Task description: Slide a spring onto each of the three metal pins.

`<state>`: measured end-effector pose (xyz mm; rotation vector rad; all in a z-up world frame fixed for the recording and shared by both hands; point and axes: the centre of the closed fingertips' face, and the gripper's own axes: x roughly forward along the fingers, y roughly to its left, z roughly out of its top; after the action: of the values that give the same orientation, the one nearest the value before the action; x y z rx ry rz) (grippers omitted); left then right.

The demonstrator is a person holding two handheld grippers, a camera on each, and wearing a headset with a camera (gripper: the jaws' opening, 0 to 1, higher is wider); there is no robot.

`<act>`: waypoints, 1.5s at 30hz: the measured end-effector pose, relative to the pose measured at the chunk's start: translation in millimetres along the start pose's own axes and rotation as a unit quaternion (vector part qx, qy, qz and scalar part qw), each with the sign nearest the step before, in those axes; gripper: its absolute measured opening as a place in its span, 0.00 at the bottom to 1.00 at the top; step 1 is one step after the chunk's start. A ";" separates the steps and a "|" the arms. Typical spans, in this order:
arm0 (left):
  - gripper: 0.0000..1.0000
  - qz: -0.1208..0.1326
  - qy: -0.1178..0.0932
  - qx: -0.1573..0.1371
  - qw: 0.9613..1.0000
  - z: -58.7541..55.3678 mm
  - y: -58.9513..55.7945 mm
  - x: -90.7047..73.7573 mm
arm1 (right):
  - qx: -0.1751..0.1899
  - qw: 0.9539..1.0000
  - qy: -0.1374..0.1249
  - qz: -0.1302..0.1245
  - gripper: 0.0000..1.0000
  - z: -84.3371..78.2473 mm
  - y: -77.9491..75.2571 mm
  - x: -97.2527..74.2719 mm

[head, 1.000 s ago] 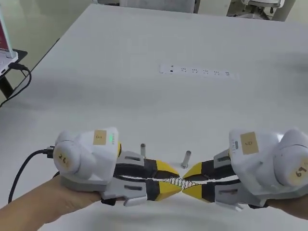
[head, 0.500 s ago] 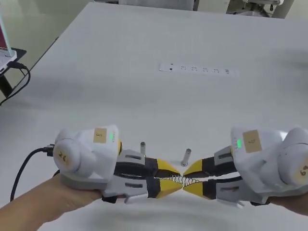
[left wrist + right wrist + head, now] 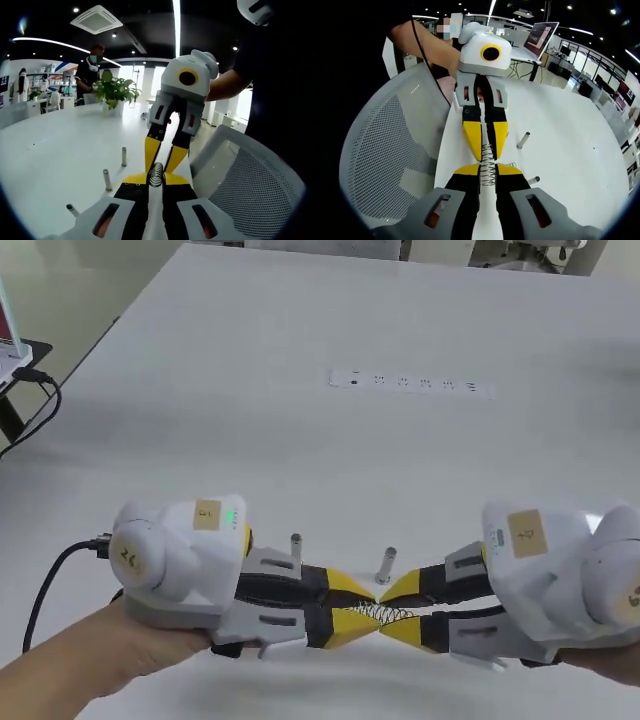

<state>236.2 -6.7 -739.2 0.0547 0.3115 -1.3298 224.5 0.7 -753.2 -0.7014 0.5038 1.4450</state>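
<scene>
1 spring (image 3: 378, 616) | left gripper (image 3: 156, 178), right gripper (image 3: 488, 171) clamp it | 3 pins (image 3: 106, 179), probably

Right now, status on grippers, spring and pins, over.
Left gripper and right gripper tip to tip, both shut on one spring. Three pins upright, all bare. Nothing blocking them.

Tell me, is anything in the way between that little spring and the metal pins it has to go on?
Nothing visible. The spring is pinched between the left gripper and the right gripper, and just bare table lies between it and the nearest pin, which stands upright just beyond it.
</scene>
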 end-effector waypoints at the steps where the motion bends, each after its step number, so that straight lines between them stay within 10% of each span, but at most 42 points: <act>1: 0.01 0.000 -0.001 -0.001 1.000 0.7 0.1 -0.1 | -0.001 1.000 -0.001 0.000 0.08 0.3 -0.2 0.0; 45: 0.01 -0.012 -0.030 -0.021 0.999 10.3 2.8 -5.4 | 0.006 1.000 0.004 0.012 0.06 5.1 -8.5 -22.6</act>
<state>239.8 -3.1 -728.4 -0.0255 0.2895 -1.3457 230.6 -11.8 -732.8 -0.6940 0.5291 1.4607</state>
